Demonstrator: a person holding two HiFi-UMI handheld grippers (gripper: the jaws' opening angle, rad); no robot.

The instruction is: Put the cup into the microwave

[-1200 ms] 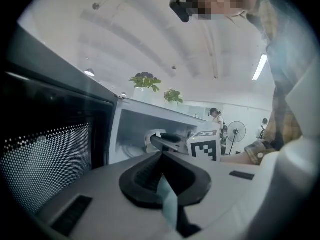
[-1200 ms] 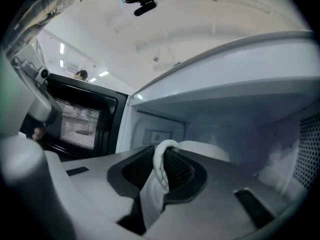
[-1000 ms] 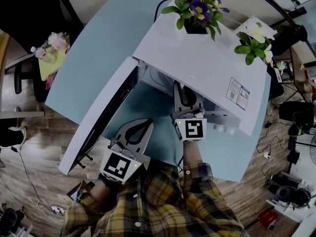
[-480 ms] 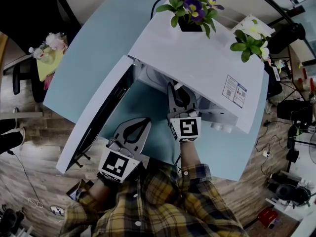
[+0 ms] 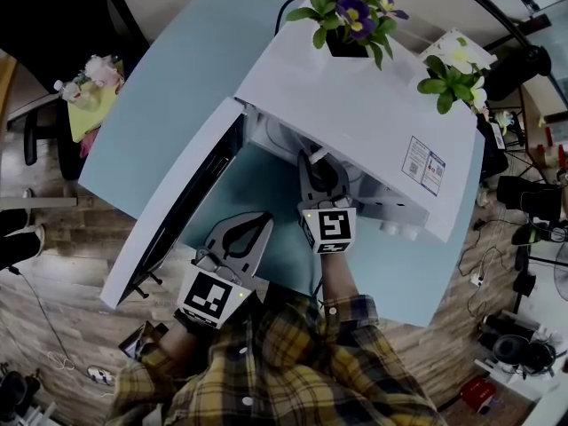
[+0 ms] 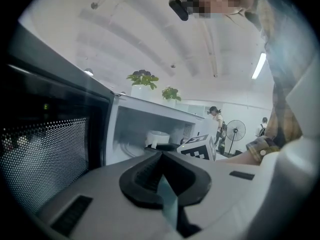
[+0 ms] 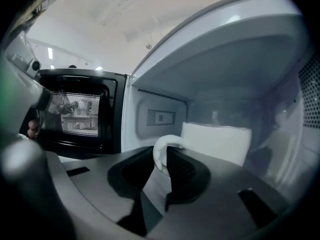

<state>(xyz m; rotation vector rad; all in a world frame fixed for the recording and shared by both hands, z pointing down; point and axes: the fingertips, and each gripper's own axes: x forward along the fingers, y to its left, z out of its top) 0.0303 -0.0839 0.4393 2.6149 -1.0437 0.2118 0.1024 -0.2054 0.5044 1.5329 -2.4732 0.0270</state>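
Observation:
The white microwave (image 5: 355, 105) stands on the light blue table (image 5: 169, 96) with its door (image 5: 177, 211) swung wide to the left. My right gripper (image 5: 313, 165) reaches into the cavity. In the right gripper view its jaws (image 7: 161, 159) pinch the curved handle of the white cup (image 7: 215, 141), which sits low inside the oven, in front of the back wall. My left gripper (image 5: 256, 224) rests outside, in front of the opening beside the door, shut and empty. From the left gripper view the cup (image 6: 157, 137) shows inside past the closed jaw tips (image 6: 161, 156).
Two potted plants (image 5: 351, 16) (image 5: 453, 74) stand on the microwave's top. A chair with a bunch of flowers (image 5: 89, 96) is left of the table. Cables and gear lie on the floor at right (image 5: 524, 220). People and a fan (image 6: 234, 131) are far off.
The right gripper has sunk a little inside the microwave with the cup still in its jaws. The left gripper has stayed where it was.

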